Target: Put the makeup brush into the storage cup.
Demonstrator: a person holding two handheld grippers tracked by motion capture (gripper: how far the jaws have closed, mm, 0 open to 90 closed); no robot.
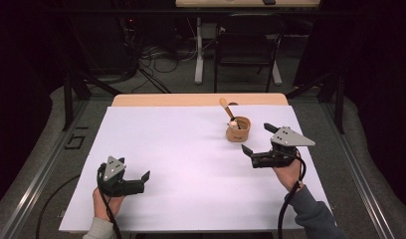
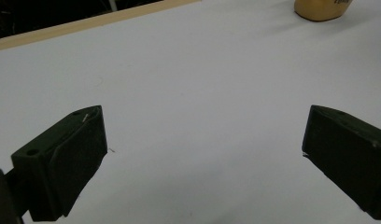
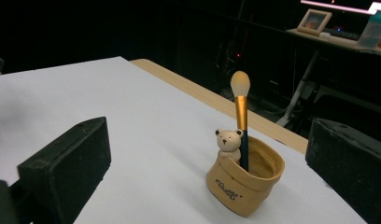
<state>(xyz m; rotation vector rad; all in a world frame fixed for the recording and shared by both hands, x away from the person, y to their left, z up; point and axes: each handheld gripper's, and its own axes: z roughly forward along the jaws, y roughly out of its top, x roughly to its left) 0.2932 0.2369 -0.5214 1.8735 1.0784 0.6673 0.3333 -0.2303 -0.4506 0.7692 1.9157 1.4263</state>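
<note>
Matt white sheet (image 1: pixel 191 164), wooden table (image 1: pixel 191 99)

The left hand-held gripper (image 1: pixel 134 180) sits low at the near left of the bench (image 1: pixel 191 149), gripped from behind by the person's left hand (image 1: pixel 107 201), its grey three-cornered plate facing up and its cable trailing back past the wrist. Its jaws stand wide apart with nothing between them, pointing toward the right. The right hand-held gripper (image 1: pixel 258 138) is held farther forward at the right side by the right hand (image 1: pixel 288 174), a dark sleeve (image 1: pixel 315 216) covering the forearm. Its jaws also stand wide apart and hold nothing, aimed leftward and away from the person.
</note>
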